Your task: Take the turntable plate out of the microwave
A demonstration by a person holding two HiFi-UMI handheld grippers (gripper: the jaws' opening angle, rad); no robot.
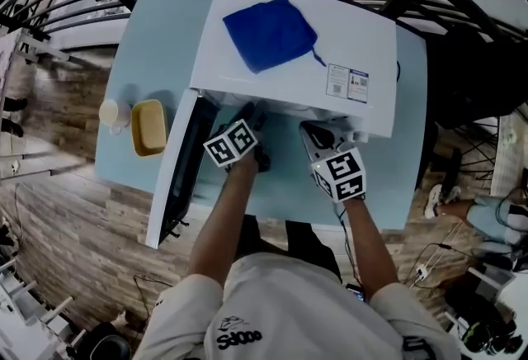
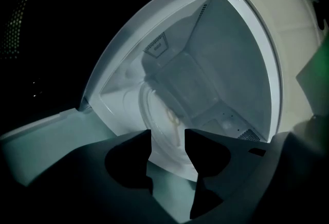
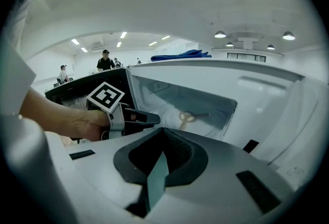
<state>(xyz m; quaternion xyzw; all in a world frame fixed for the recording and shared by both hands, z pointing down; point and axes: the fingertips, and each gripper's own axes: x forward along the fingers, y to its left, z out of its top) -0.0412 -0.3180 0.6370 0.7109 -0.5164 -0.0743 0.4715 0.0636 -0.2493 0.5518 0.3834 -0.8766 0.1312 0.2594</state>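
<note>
The microwave [image 1: 355, 28] stands on the pale blue worktop [image 1: 132, 61] with its door [image 1: 177, 177] swung wide open to the left. Inside it, the one turntable plate [image 2: 164, 110] lies flat on the oven floor. It is clear glass, and a yellowish hub [image 2: 174, 117] shows through its middle.

My left tongs [image 2: 168, 138] are at the mouth of the oven with the jaws spread wide. The plate shows in the gap between them, further in, and neither jaw touches it, so they hold nothing. My right tongs [image 3: 163, 135] are just beside them to the right, in front of the oven. Their jaws are pressed together at the tips and hold nothing.

One blue cloth [image 1: 268, 32] lies crumpled on top of the microwave, and one printed sticker [image 1: 346, 83] sits near the top's front right corner.

On the worktop left of the open door are two small things, touching or nearly so: one yellow dish [image 1: 148, 127] and one white cup [image 1: 114, 113]. The door stands between them and my tongs.

In the right gripper view, two people [image 3: 105, 61] stand far off in the room behind the door.
</note>
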